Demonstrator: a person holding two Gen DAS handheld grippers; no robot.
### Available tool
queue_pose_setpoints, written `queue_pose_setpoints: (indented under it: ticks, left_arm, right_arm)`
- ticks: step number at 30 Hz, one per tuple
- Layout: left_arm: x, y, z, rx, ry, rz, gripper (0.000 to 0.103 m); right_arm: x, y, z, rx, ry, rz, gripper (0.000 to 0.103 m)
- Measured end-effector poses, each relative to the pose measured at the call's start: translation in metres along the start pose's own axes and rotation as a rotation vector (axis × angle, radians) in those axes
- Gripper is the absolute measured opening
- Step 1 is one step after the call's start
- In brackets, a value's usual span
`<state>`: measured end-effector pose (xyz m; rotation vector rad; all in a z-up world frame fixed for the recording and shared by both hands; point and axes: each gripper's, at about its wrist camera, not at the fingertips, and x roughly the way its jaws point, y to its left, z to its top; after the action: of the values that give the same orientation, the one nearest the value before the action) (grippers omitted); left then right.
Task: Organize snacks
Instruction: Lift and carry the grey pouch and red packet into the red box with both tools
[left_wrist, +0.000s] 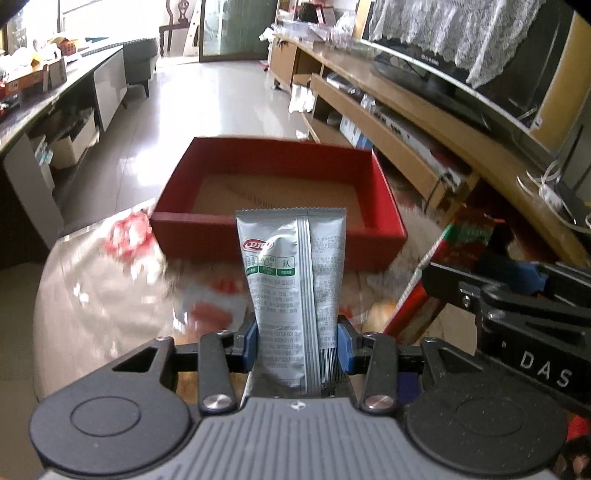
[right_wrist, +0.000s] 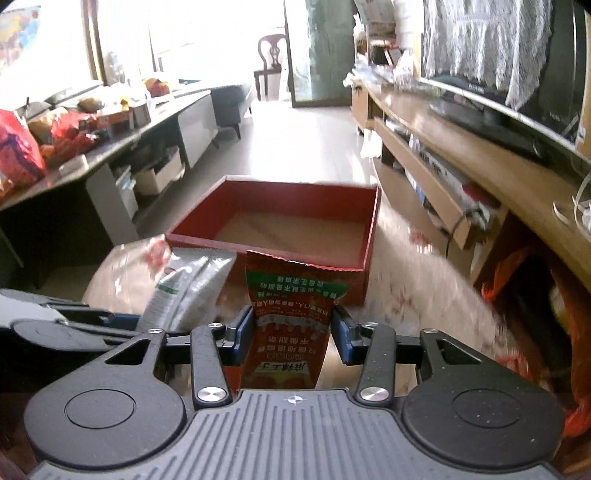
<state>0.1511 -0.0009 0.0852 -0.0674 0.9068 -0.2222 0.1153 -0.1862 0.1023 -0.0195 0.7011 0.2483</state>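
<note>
The round table (left_wrist: 92, 295) with its glossy patterned cover is filling the lower part of both views, and the open red box (left_wrist: 280, 236) is sitting on its far side, its brown cardboard floor showing bare. Both grippers are pointing steeply down and forward toward that box, side by side above the table. The left gripper (left_wrist: 297, 345) is tilting down with its blue pads pressing on either side of a silver snack packet (left_wrist: 295, 280), which is standing upright between the jaws, its printed back and centre seam facing the camera and its crimped top edge reaching up in front of the box's near wall. The jaws are standing narrow, clamped on the packet's lower half. In the right wrist view the same silver packet (right_wrist: 184, 291) is showing to the left, leaning over the table just short of the box's near left corner. The right gripper (right_wrist: 291, 330) is angling down in the same way, its blue pads closed on a red snack packet (right_wrist: 288, 325) whose print is reading upside down; the packet is rising from between the jaws, its crimped upper edge overlapping the near wall of the red box (right_wrist: 280, 236). In the left wrist view the right gripper's black frame is showing at the right edge, with the red packet (left_wrist: 428, 291) slanting beside it.
</note>
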Motion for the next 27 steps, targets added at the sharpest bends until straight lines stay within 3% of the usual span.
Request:
queue_pose_setpoints:
  ticks: [7,13,27]
  left_arm:
    - [0.027,-0.001,0.058,-0.006,-0.051,0.012,0.044]
    - [0.071,-0.002,0.094,-0.007,-0.051,0.044,0.044]
    - [0.174,0.015,0.113,-0.016,0.012,0.154,0.044]
  right_arm:
    - [0.027,-0.005,0.055,-0.008,-0.061,0.011,0.052]
    - [0.072,-0.015,0.09,0.014,-0.059,0.028,0.052]
    - [0.171,-0.033,0.096,0.06,0.102,0.034,0.052]
